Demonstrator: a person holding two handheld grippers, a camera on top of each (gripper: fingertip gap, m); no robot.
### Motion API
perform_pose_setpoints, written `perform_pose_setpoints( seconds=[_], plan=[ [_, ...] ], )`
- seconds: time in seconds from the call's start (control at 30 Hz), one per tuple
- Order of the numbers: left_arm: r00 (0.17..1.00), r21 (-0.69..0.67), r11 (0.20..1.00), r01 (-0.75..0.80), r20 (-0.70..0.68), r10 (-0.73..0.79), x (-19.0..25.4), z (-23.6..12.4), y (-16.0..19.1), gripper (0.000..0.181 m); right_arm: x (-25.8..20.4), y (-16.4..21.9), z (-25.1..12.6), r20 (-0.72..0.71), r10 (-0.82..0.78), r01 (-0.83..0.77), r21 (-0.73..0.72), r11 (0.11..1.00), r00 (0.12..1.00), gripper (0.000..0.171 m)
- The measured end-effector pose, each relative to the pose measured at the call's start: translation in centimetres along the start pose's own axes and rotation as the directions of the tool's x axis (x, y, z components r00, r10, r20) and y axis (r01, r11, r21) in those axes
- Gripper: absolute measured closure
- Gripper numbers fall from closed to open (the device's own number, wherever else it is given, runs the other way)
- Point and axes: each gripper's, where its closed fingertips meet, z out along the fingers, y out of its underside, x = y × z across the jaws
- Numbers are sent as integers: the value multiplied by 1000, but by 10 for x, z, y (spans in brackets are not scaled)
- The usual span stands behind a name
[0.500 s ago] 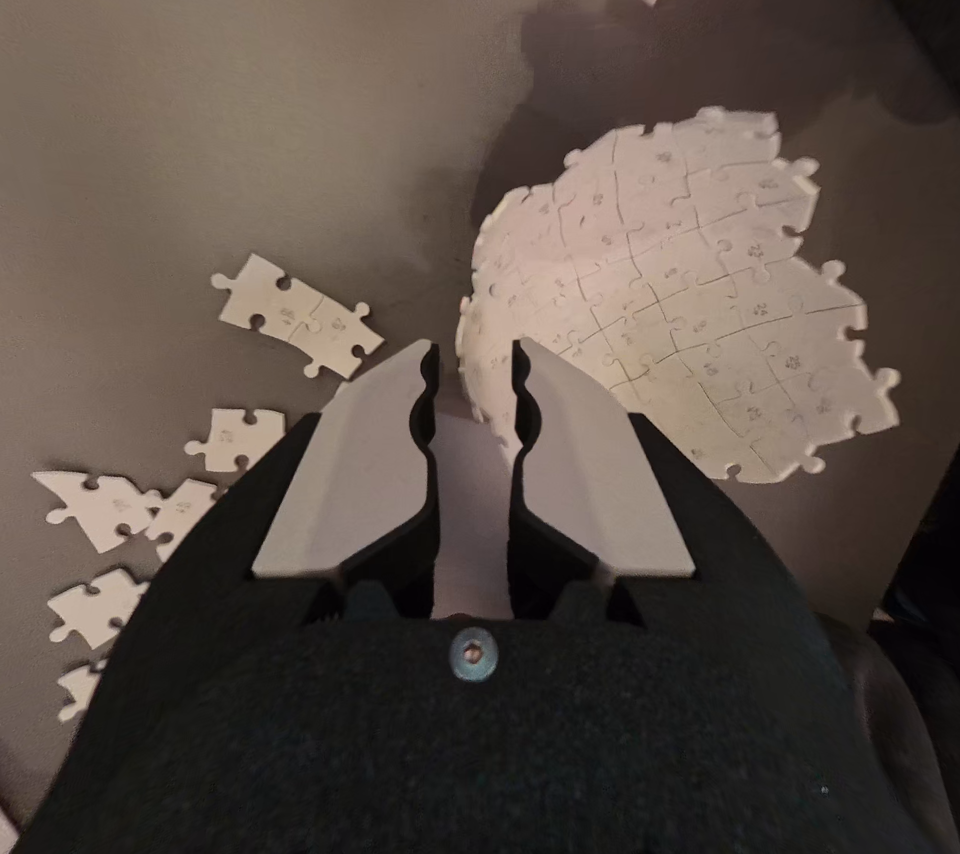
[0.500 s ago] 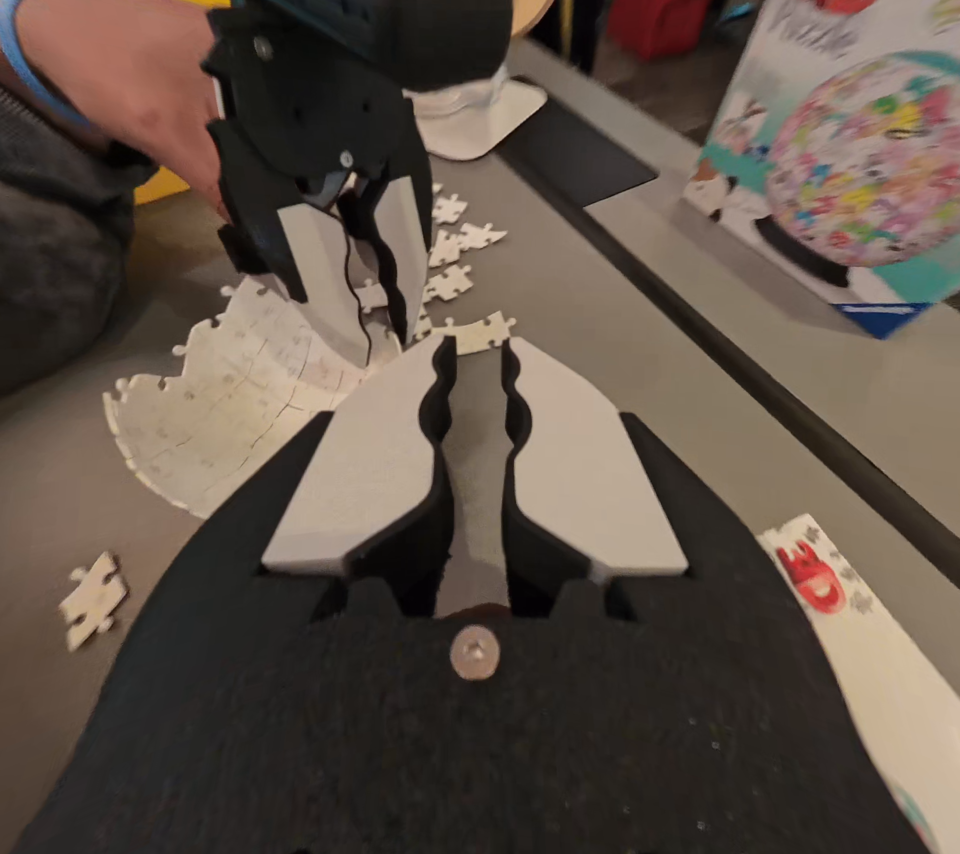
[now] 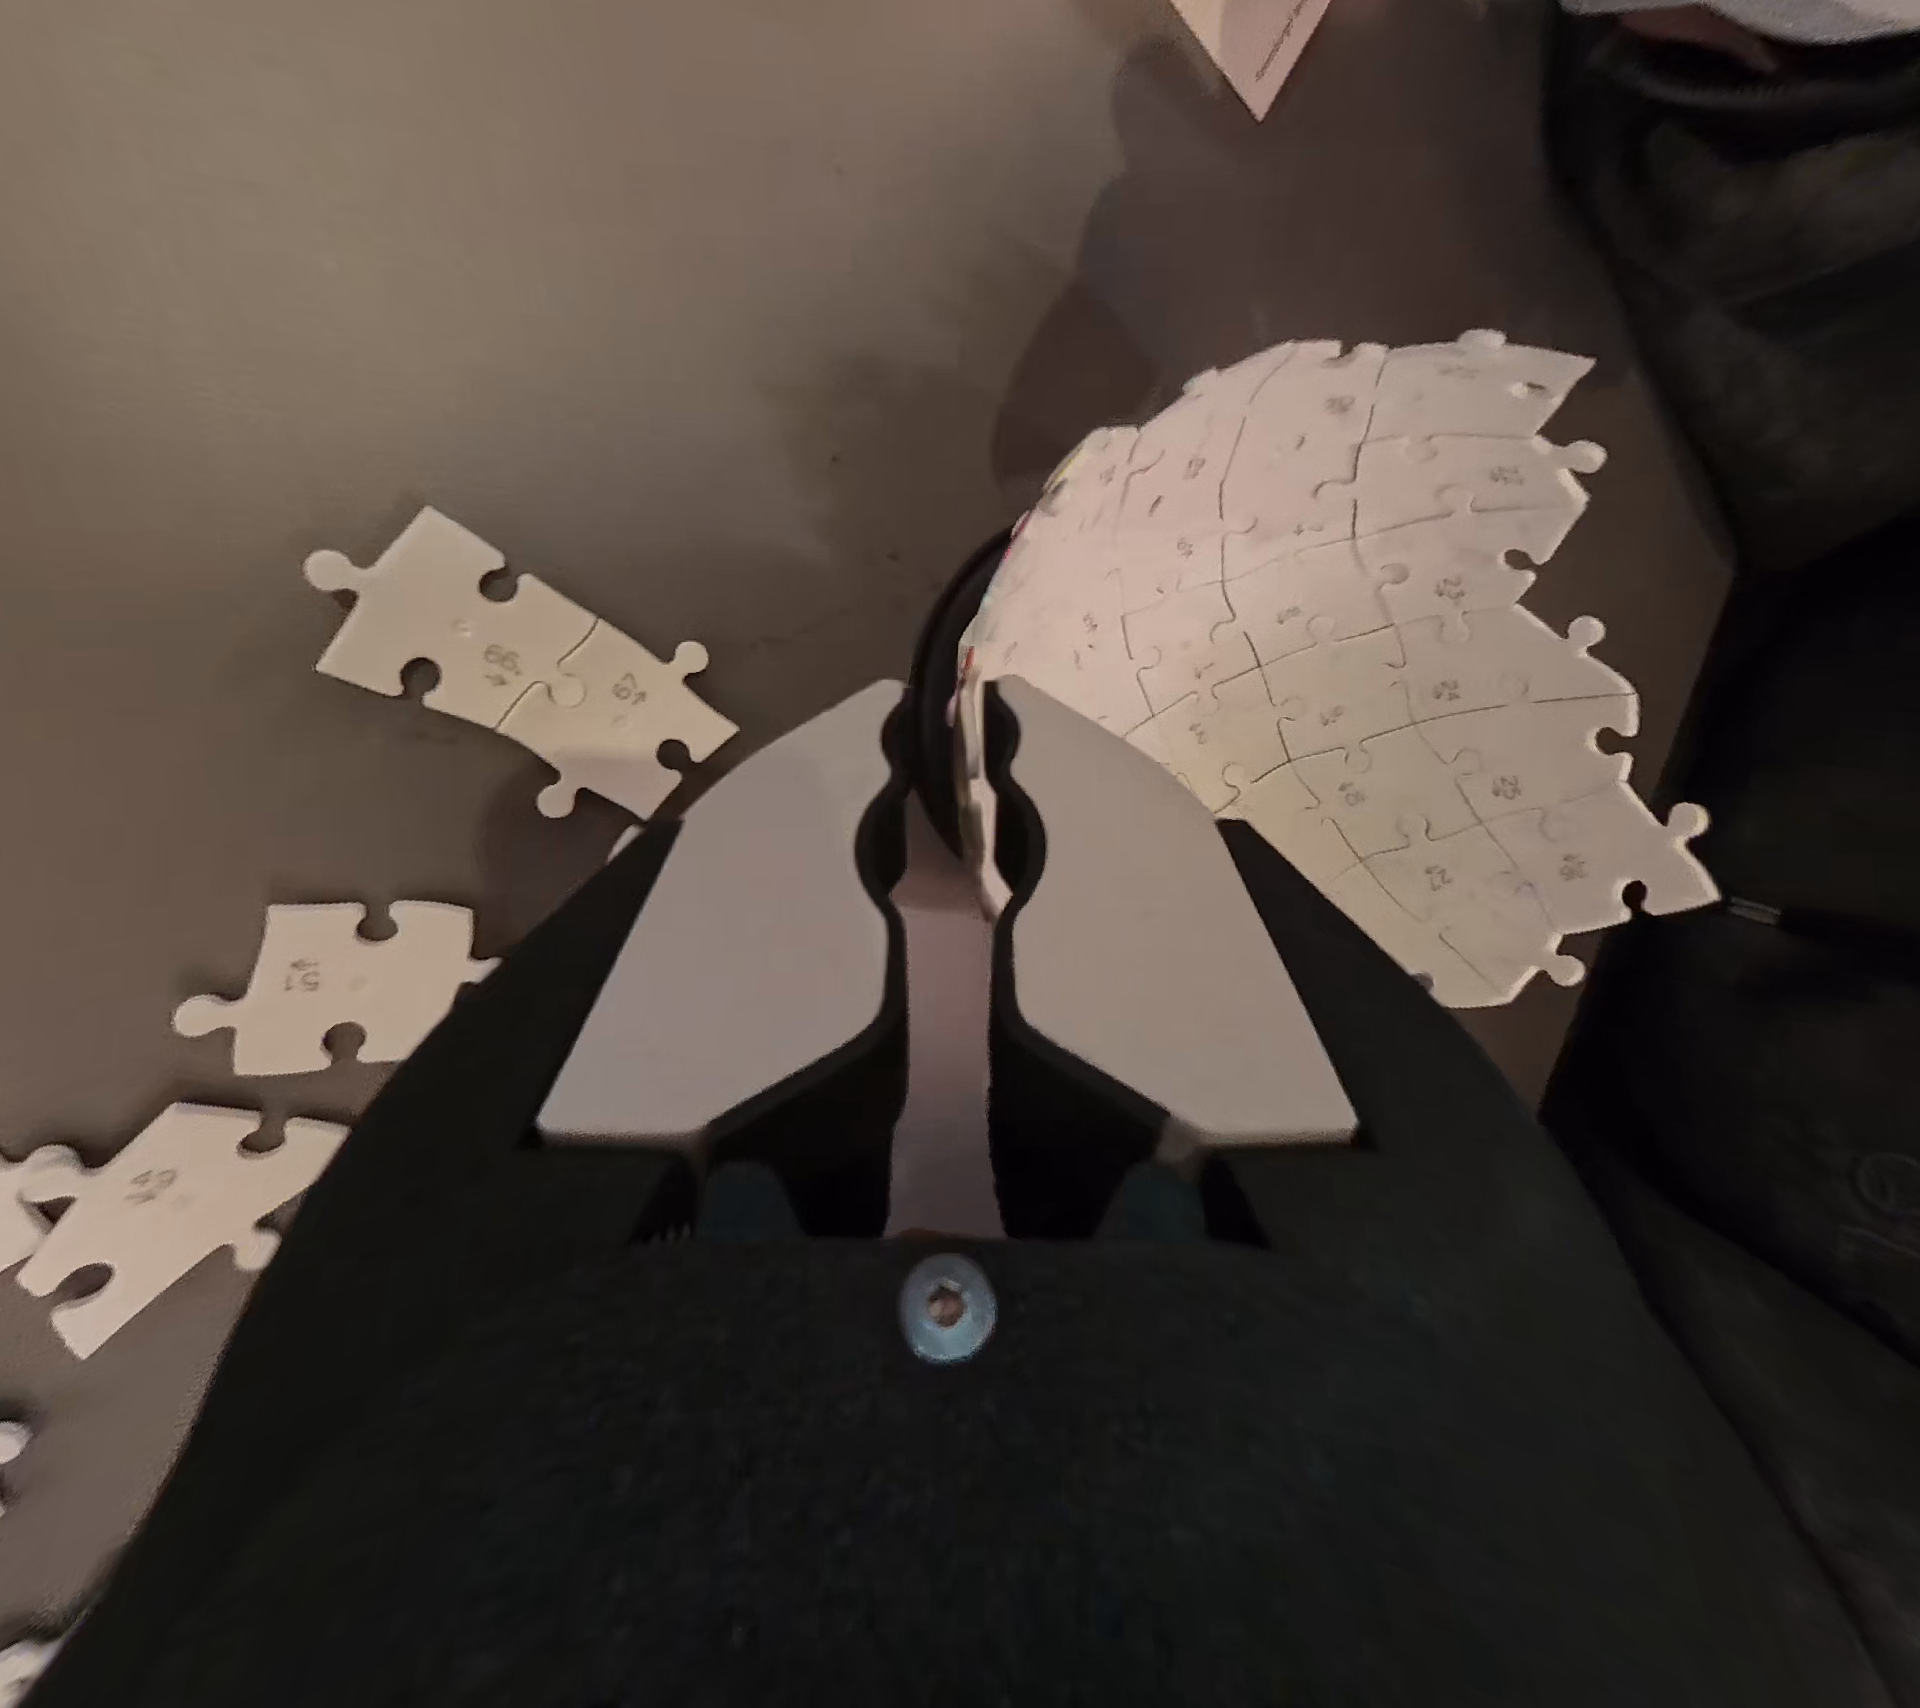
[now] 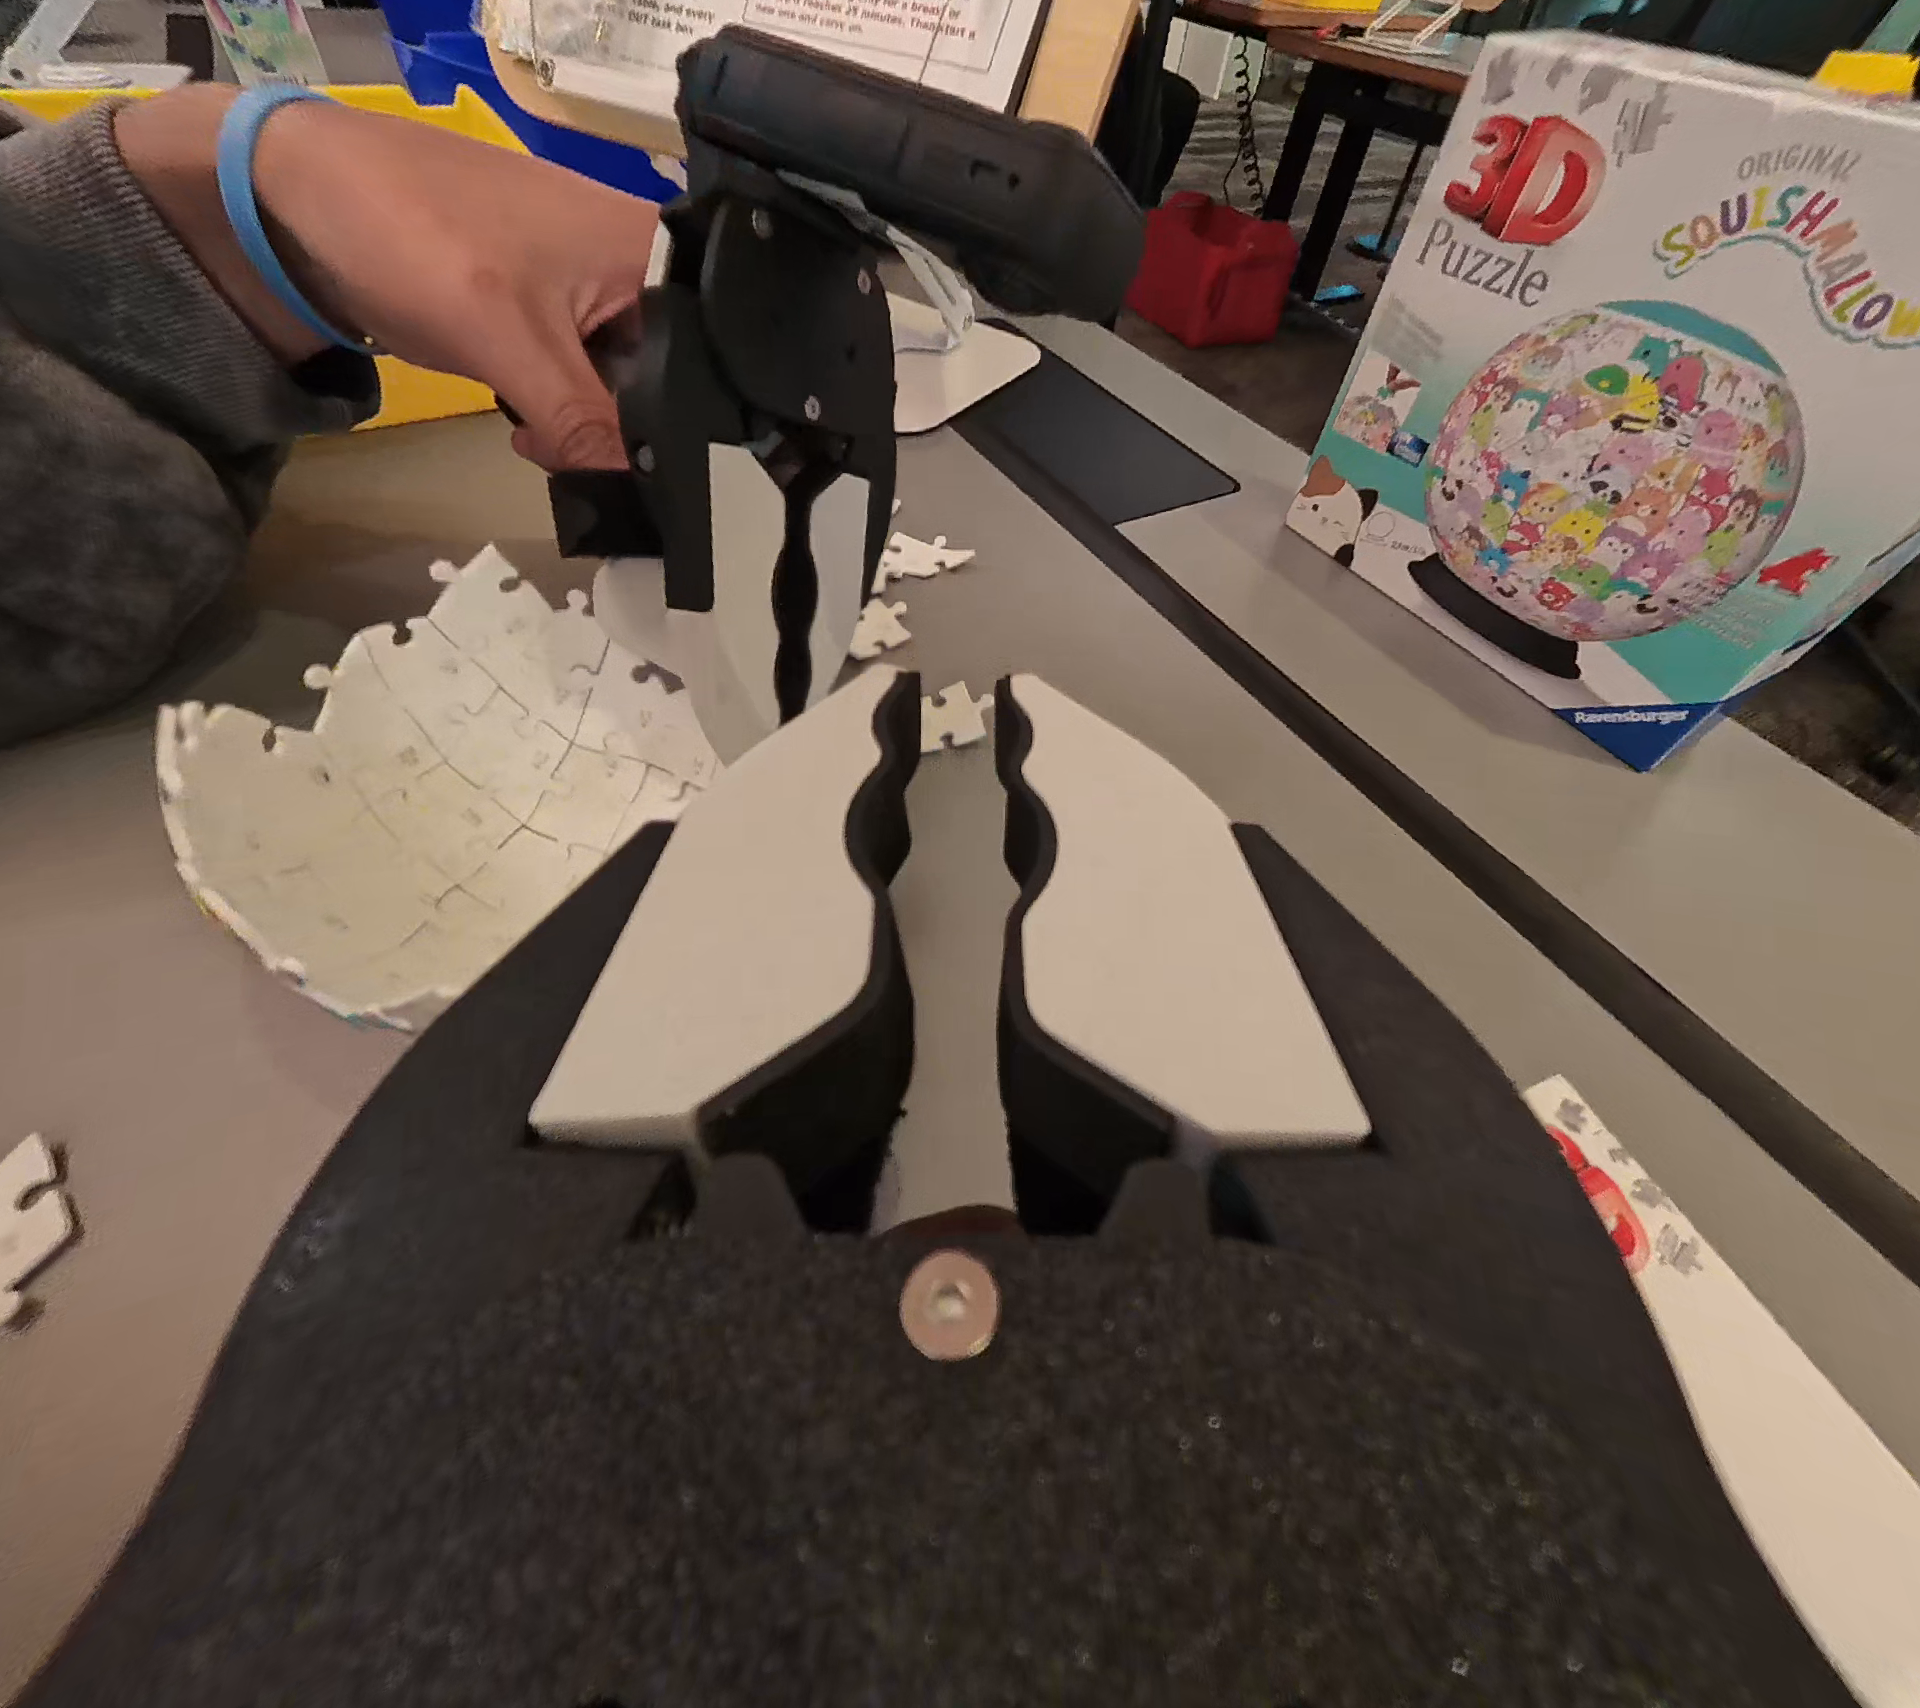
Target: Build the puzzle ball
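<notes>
Holding my left hand-held gripper (image 3: 945, 723) low over the grey tabletop (image 3: 520, 256), I had its fingers straddling the near rim of the half-built puzzle ball (image 3: 1351, 682), a white bowl-shaped shell of joined pieces lying on its side; a narrow gap showed between the tips, and I could not tell whether they truly pinched the rim. My right hand-held gripper (image 4: 956, 702) hung apart from the shell, slightly spread and empty. Loose pieces lay flat to the left, among them a joined pair (image 3: 520, 671) near the left fingers. A puzzle box (image 4: 1621, 411) stood across the tabletop, well apart. As I judged it, the risk lay in the shell itself: squeezing or twisting the thin rim could pop the seams open, and lifting by one edge could let the curved shell sag and shed pieces.
</notes>
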Motion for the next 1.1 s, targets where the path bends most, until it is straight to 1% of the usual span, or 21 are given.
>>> perform_pose_setpoints(
  seconds=[0.1, 0.33, 0.57, 0.6, 0.67, 0.73, 0.8, 0.87, 0.93, 1.0, 1.03, 1.07, 1.1],
  plan=[
    [1000, -10, 1000, -9, -19, 9, 2, 2, 1, 177, 1, 6, 1, 15, 18, -18, -7, 1000, 1000, 158],
    [1000, -36, 999, -8, 13, 8, 2, 2, 4, 177, -4, 7, 3, 30, 11, -10, -21, 1000, 999, 158],
    [1000, -16, 1000, -8, 4, 8, 3, 2, 1, 177, -8, 9, 5, 45, 0, 2, -41, 999, 999, 158],
    [1000, -5, 1000, -9, 0, 9, 3, 0, -1, 176, -8, 8, 4, 42, 0, 2, -38, 999, 999, 158],
    [1000, 31, 1000, -5, -13, 6, 6, -6, -6, 161, -5, 5, 2, 34, -5, 5, -28, 1000, 999, 157],
    [1000, 78, 997, -10, 21, 9, 6, -23, -11, 156, 1, -8, -5, 8, -22, 22, 2, 1000, 1000, 156],
    [997, 198, 980, -36, 67, 23, 12, -53, -25, 151, 8, -33, -19, -36, -38, 40, 55, 998, 999, 156],
    [992, 363, 927, -93, 111, 56, 33, -91, -42, 150, 10, -68, -39, -64, -23, 32, 150, 988, 998, 156],
    [969, 499, 843, -202, 230, 95, 59, -130, -55, 143, 0, -98, -57, -30, 17, -9, 236, 972, 999, 156],
    [923, 546, 774, -322, 362, 130, 91, -157, -58, 133, -20, -108, -69, 21, 28, -33, 241, 970, 999, 156],
    [897, 536, 757, -374, 416, 149, 108, -164, -56, 124, -31, -104, -73, 37, 33, -41, 220, 975, 999, 155],
    [869, 513, 749, -420, 464, 170, 126, -167, -52, 121, -45, -95, -78, 54, 37, -47, 196, 980, 998, 154],
    [839, 487, 743, -459, 514, 180, 141, -168, -46, 122, -60, -83, -84, 67, 46, -57, 168, 984, 997, 153]
  ],
)
